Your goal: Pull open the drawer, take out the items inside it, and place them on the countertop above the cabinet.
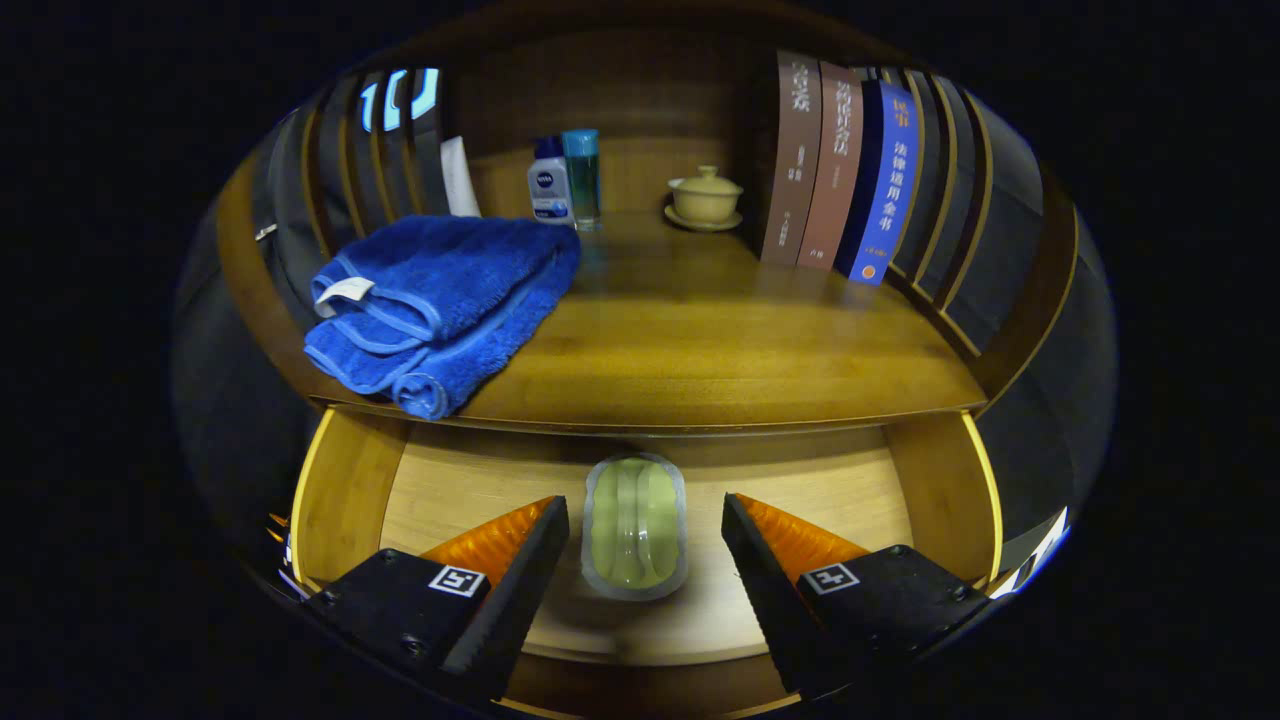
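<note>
The gripper (645,525) hangs spread wide over the pulled-out drawer (345,490), fingers either side of one clear-lidded soap box (635,527), touching nothing. The box's far end sits under the countertop (700,350) lip. Up there: one folded blue towel (445,305), two bottles (566,180), one lidded cup (706,197), three books (840,170).

- I am seeing the drawer (345,490) standing pulled open under the countertop (720,340).
- A pale green oval container (634,525) with a clear lid is lying flat inside, at my twelve o'clock.
- A folded blue towel (440,305) is resting on the countertop at eleven o'clock.
</note>
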